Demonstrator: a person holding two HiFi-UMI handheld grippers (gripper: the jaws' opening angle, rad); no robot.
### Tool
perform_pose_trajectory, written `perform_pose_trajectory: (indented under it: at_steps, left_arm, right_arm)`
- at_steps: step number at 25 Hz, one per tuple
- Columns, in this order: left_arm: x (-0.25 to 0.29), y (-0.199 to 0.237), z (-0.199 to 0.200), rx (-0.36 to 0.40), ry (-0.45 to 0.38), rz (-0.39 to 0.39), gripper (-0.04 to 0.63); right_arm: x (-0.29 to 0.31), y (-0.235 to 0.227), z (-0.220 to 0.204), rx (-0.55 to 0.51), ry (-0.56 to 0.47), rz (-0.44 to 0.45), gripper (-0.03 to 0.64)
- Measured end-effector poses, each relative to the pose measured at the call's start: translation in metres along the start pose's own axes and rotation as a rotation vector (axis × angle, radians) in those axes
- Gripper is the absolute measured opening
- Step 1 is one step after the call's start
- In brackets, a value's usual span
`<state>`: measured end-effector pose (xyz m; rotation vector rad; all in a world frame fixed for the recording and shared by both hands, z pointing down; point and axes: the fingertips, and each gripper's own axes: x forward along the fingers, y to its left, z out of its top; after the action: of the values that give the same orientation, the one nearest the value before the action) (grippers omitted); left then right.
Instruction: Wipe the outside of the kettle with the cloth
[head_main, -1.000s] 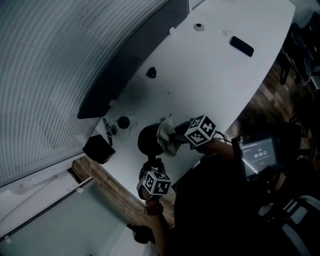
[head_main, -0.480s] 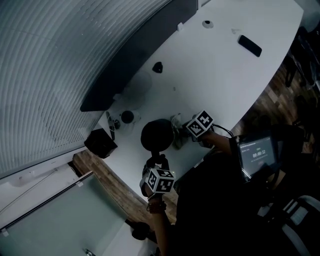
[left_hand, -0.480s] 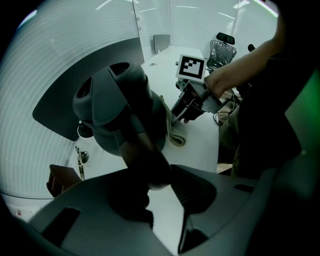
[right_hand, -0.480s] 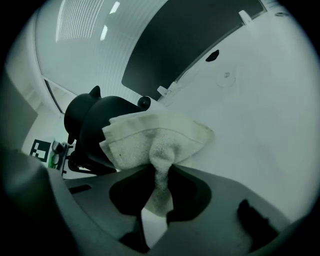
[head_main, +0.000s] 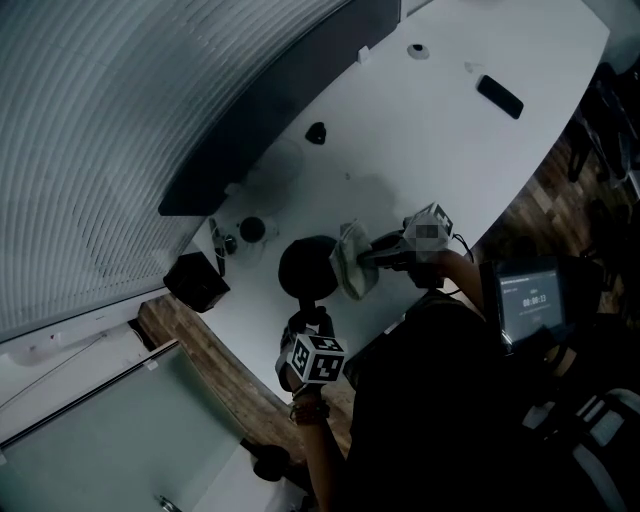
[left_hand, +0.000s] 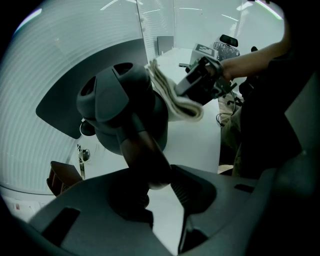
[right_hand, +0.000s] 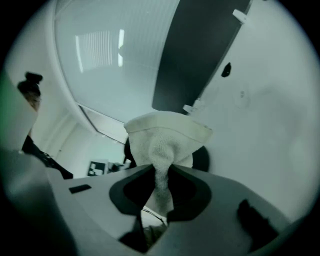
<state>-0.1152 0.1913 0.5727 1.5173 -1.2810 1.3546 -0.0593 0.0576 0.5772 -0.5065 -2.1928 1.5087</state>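
A black kettle (head_main: 306, 268) stands on the white table (head_main: 440, 150) near its front edge. My left gripper (head_main: 311, 322) points down from above and is shut on the kettle's handle (left_hand: 144, 155), which runs between its jaws in the left gripper view (left_hand: 161, 189). My right gripper (head_main: 373, 256) reaches in almost level from the right, shut on a folded white cloth (head_main: 352, 262). The cloth (left_hand: 172, 97) lies against the kettle's (left_hand: 120, 107) right side. In the right gripper view the cloth (right_hand: 167, 134) is pinched between the jaws (right_hand: 159, 192) and hides most of the kettle (right_hand: 203, 158).
A black phone (head_main: 498, 96) lies at the table's far right, a small black object (head_main: 316, 132) at the back by a long dark panel (head_main: 262, 140). A black box (head_main: 196, 283) and a small round thing (head_main: 251, 229) sit left of the kettle. A lit screen (head_main: 530, 300) is at my right.
The right gripper has rolled, and the cloth has slid from the kettle's upper right down along its right side. The left gripper stays shut on the handle.
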Motion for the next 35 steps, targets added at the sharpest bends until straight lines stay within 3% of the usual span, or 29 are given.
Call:
perform_pose_trajectory:
  at_steps: [2,4,8,20,29,33,35]
  left_arm:
    - [0.001,0.000,-0.001,-0.003,0.001,0.010,0.124]
    - [0.000,0.000,-0.001,-0.005,0.000,0.013,0.124]
    - [0.000,-0.003,0.001,-0.019,-0.008,0.002,0.124]
    - [0.002,-0.006,0.008,-0.027,-0.046,0.010,0.124]
    - [0.007,-0.004,0.011,-0.030,-0.048,0.009,0.124]
    - [0.008,-0.004,0.011,-0.035,-0.051,0.009,0.124]
    - [0.007,-0.004,0.011,-0.040,-0.057,0.009,0.124]
  right_arm:
    - [-0.003,0.030,0.018,-0.015,-0.038,0.126,0.071]
    - [0.004,0.045,0.033,-0.049,-0.037,0.148,0.071]
    - [0.028,0.038,0.039,-0.105,0.038,0.054,0.071]
    - [0.030,0.001,0.041,-0.010,-0.041,-0.035,0.071]
    - [0.035,-0.062,0.017,0.089,-0.024,-0.194,0.071]
    - [0.038,-0.091,0.000,0.085,-0.037,-0.310,0.071]
    - [0.038,-0.095,-0.005,0.087,-0.045,-0.322,0.071]
